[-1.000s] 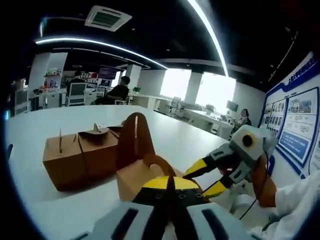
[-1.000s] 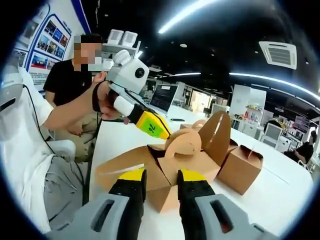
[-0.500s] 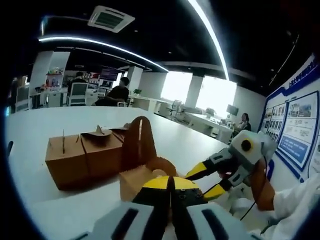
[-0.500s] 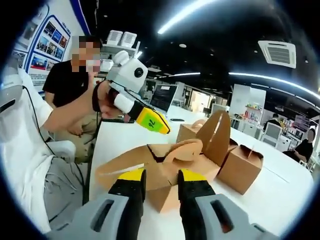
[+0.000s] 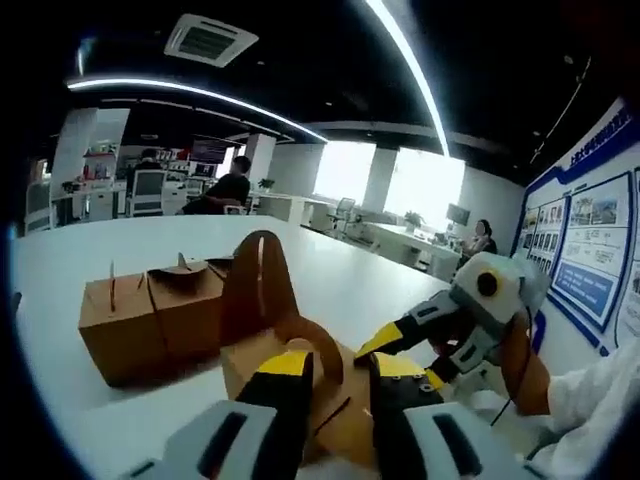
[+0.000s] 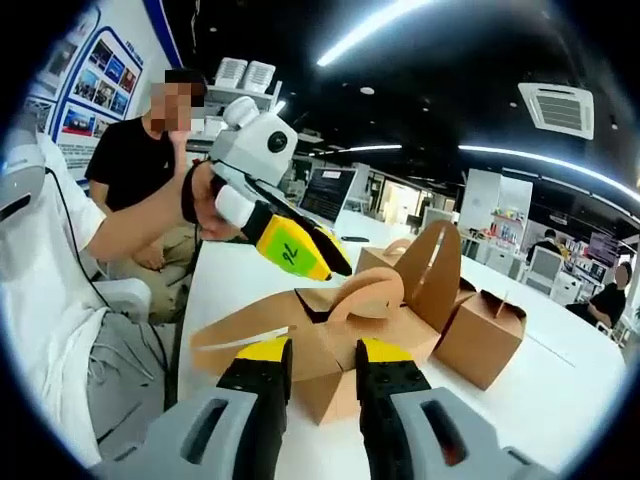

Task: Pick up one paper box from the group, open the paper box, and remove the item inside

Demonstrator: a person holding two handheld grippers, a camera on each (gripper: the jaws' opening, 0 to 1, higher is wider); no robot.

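On white table [image 6: 560, 400], near edge: opened kraft paper box [image 6: 330, 355] with flaps spread and handle tab raised, directly ahead of both grippers. Left gripper [image 5: 338, 368] jaws parted, straddling a flap without pinching it; right gripper [image 6: 323, 352] jaws slightly apart, against the box's near wall. Farther back, closed kraft boxes [image 5: 150, 315] grouped, touching.

Left gripper [image 5: 338, 372] fingers spread over the paper box [image 5: 300, 375].
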